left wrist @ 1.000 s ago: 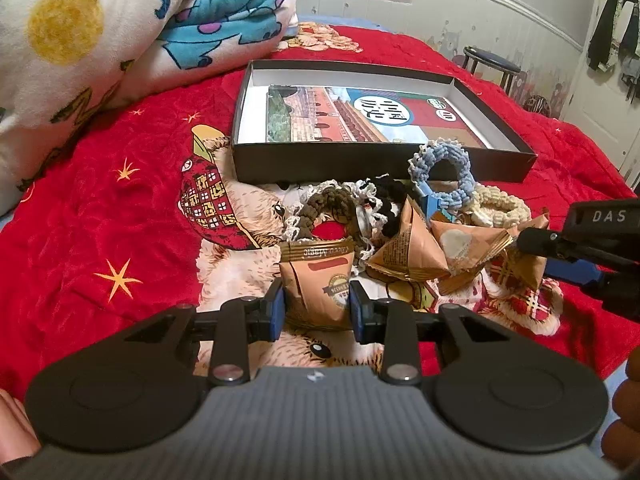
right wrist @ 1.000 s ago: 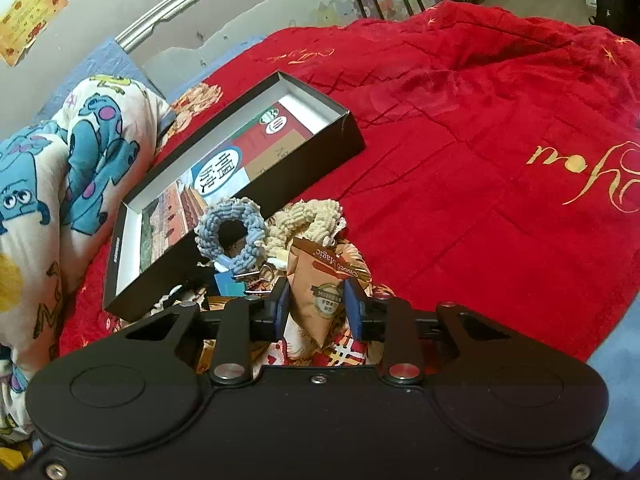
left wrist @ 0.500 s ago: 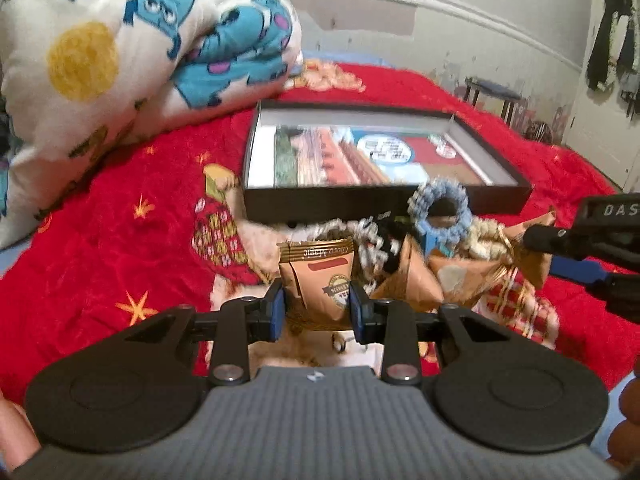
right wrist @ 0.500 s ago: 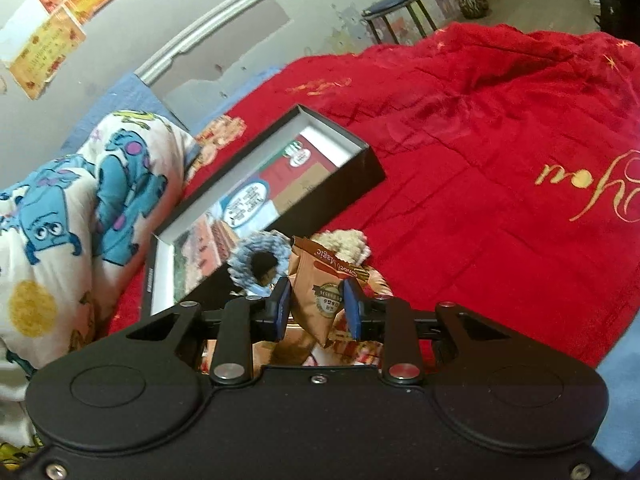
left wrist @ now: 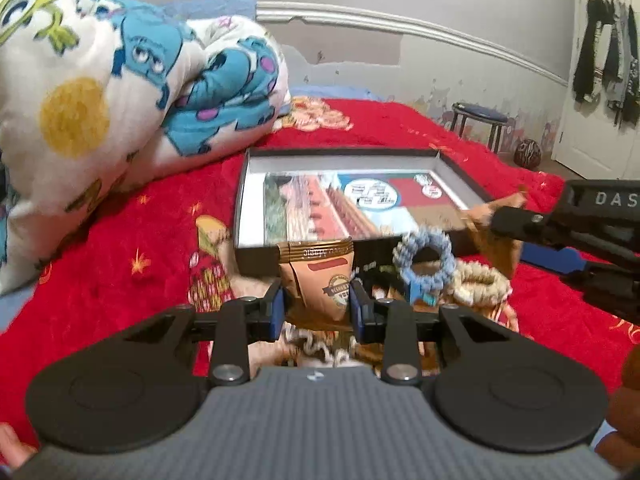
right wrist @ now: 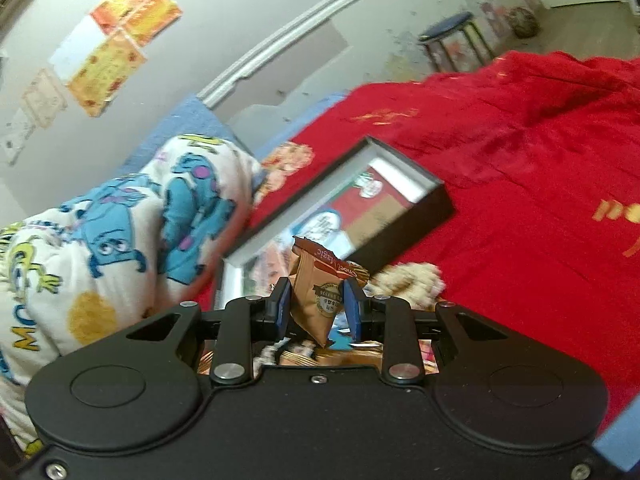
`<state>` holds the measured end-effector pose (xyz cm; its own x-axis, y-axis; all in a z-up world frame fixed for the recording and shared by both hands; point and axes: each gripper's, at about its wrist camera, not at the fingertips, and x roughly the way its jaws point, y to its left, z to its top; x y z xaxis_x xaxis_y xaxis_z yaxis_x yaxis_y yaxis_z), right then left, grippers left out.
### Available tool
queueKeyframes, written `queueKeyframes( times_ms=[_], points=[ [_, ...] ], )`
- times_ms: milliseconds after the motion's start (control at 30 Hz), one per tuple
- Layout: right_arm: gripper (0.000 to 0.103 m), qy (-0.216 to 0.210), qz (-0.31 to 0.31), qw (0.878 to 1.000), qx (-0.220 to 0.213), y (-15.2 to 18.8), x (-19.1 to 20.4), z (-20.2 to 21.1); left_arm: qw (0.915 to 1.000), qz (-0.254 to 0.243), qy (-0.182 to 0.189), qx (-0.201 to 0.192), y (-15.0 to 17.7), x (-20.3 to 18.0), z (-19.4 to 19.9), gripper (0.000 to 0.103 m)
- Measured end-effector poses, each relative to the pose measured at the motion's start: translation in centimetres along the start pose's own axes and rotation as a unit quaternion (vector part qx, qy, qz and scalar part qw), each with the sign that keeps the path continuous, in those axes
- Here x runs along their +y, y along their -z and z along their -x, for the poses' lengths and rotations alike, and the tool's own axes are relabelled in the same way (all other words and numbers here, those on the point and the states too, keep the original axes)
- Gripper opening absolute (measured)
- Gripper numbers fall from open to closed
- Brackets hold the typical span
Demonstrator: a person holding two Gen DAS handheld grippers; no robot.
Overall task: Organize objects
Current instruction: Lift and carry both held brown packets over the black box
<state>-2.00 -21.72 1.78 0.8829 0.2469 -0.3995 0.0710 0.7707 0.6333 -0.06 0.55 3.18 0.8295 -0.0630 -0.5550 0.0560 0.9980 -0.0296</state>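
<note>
Both grippers are busy here. The left gripper [left wrist: 317,308] has its blue pads pinching a brown packet [left wrist: 320,276] by its sides, sealed top edge up, print on the front facing the camera. The right gripper [right wrist: 316,309] is doing the same with a second packet [right wrist: 320,294], which sits tilted between the pads, one corner pointing down past them. In the left view you can also see the right gripper [left wrist: 520,229] coming in from the right side with its packet [left wrist: 494,236] sticking out, up over the near right corner of the box [left wrist: 460,168].

Just under and past the left jaws is the rest of the pile on the red blanket [left wrist: 120,248]: a blue ring [left wrist: 424,258] that looks like braided cord standing up against the box's front wall, a cream ring [left wrist: 480,284] lying right beside it, plus some dark and whitish cord bits that are too blurry to sort out. More brown packets lie below the right gripper, partly hidden.

The box is a shallow black tray with white inner walls and a printed sheet flat on its bottom, sitting just behind the pile. Both held packets are in front of its near wall, not inside it.

Farther left there's a rolled-up cartoon quilt [left wrist: 120,88], and a stool [left wrist: 478,118] by the back wall.
</note>
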Motion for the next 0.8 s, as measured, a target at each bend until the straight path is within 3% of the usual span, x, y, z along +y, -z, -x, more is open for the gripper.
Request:
queueKeyframes(
  times_ms=[133,400,600,800],
  points=[
    [0.028,-0.048,0.029,0.998,0.012,-0.8,1.7,-1.0,0.9997,-0.019,0.011,-0.013,-2.1,0.3,0.2,0.036],
    [0.028,-0.105,0.075,0.991,0.023,-2.1,4.9,-4.0,0.9989,-0.030,0.012,-0.034,-6.2,2.2,-1.3,0.036],
    [0.027,-0.116,0.051,0.991,0.051,-3.4,4.8,-6.1,0.9965,-0.044,0.019,-0.069,-9.0,4.0,-5.1,0.036],
    [0.027,-0.075,0.086,0.991,0.067,-5.4,4.7,-9.3,0.9995,0.011,0.003,-0.031,-9.4,6.4,-9.0,0.036]
  ],
)
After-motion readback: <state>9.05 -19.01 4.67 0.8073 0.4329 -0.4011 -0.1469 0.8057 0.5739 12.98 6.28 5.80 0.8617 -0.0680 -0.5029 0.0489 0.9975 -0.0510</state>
